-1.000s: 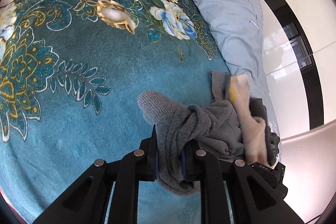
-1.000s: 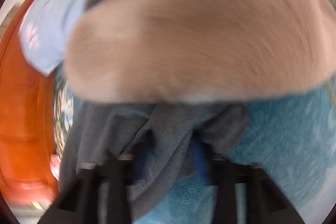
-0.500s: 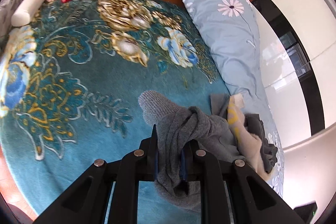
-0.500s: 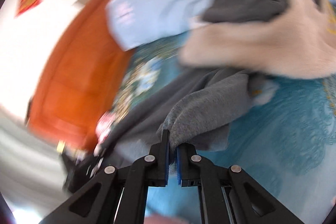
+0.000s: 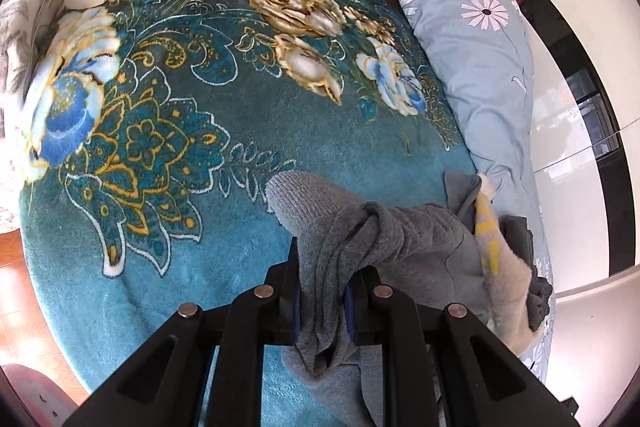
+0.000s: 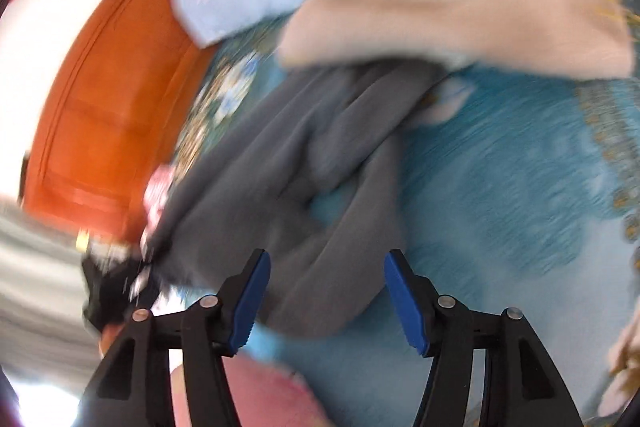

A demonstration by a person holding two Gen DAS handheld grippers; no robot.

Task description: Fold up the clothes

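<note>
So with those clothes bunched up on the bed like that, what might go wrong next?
The left tool pinches only a bunched part of the grey garment, so a pull may drag it twisted instead of flat. The beige garment lies against it near the bed's edge and could be dragged along or slip off. The right tool is open, so nothing holds the other side.

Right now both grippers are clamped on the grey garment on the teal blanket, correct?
Not quite. Only the left gripper is clamped on the grey garment. The right wrist view shows the right gripper open, its blue-padded fingers spread apart over the cloth on the teal blanket.
</note>
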